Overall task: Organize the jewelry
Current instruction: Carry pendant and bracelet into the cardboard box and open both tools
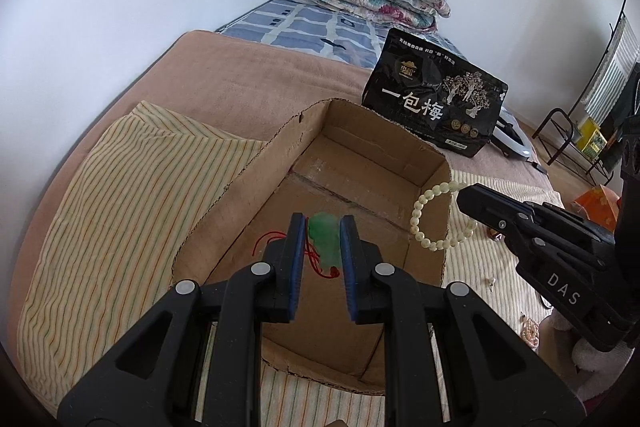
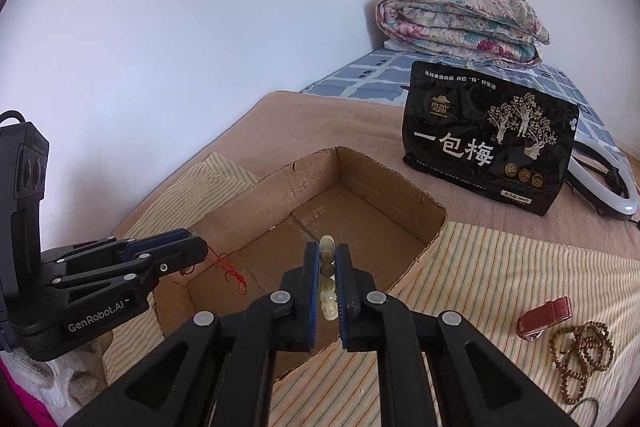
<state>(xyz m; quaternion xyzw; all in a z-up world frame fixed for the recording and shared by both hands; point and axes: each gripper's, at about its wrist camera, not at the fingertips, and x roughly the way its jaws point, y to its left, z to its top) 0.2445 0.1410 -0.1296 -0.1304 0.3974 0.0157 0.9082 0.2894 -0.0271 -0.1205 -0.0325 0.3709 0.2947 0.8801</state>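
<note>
Since the left gripper (image 1: 320, 223) is pinching the green stone pendant on red string (image 1: 326, 241) above the open brown cardboard box (image 1: 256, 163) at the middle of the frame, it should go low before it lets go. The right gripper (image 2: 327, 251) is pinching the pale round-bead bracelet (image 2: 327, 267) over the box's near edge, so it should move further in first.

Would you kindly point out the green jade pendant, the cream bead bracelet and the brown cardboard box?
Green jade pendant (image 1: 325, 235), left wrist view, its middle.
Cream bead bracelet (image 1: 421, 202), left wrist view, its left beads.
Brown cardboard box (image 2: 276, 197), right wrist view, its left inner wall.
</note>
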